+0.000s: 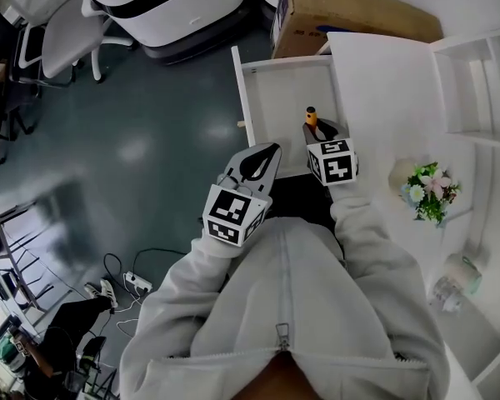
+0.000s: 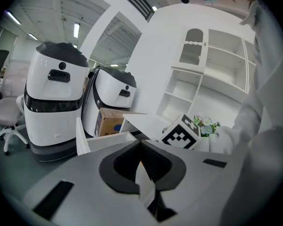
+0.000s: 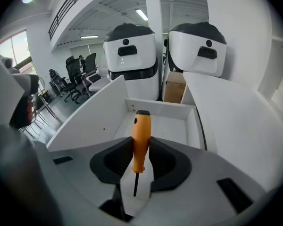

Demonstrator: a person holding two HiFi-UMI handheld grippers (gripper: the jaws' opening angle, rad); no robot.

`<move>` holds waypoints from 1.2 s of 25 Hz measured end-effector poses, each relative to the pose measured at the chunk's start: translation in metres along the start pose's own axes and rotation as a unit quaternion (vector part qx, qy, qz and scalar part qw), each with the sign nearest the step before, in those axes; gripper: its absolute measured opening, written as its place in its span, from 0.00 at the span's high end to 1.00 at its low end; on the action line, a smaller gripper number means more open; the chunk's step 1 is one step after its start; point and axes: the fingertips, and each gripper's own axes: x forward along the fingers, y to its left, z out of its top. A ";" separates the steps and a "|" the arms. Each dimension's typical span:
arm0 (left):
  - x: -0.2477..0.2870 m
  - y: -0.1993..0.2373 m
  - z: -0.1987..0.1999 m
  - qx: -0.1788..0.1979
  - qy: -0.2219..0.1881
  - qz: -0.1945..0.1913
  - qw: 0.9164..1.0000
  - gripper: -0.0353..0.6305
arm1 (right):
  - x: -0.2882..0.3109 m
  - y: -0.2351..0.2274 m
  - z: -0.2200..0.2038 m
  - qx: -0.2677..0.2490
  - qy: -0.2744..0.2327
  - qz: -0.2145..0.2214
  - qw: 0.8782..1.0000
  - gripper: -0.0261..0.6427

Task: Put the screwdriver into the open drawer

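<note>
The screwdriver [image 3: 141, 134] has an orange handle and a thin dark shaft. My right gripper [image 3: 141, 144] is shut on its handle, whose end points away from the camera over the open white drawer [image 3: 166, 126]. In the head view the right gripper [image 1: 317, 133] hangs over the drawer's [image 1: 277, 90] right side, with the screwdriver's handle [image 1: 311, 117] sticking out above the drawer floor. My left gripper [image 1: 262, 157] is held at the drawer's near edge, jaws together. In the left gripper view, the left gripper [image 2: 140, 146] holds nothing.
A white desk top [image 1: 383, 82] lies right of the drawer, with a shelf unit [image 1: 475, 90] and a small flower pot [image 1: 431, 190]. A cardboard box [image 1: 342, 15] and white machines [image 1: 175, 7] stand beyond. An office chair [image 1: 58, 32] and cables [image 1: 117, 282] are on the floor at left.
</note>
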 end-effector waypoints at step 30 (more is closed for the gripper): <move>-0.014 0.037 -0.024 -0.049 0.031 0.082 0.995 0.92 | 0.106 -0.049 -0.085 0.099 0.149 -0.069 0.981 0.78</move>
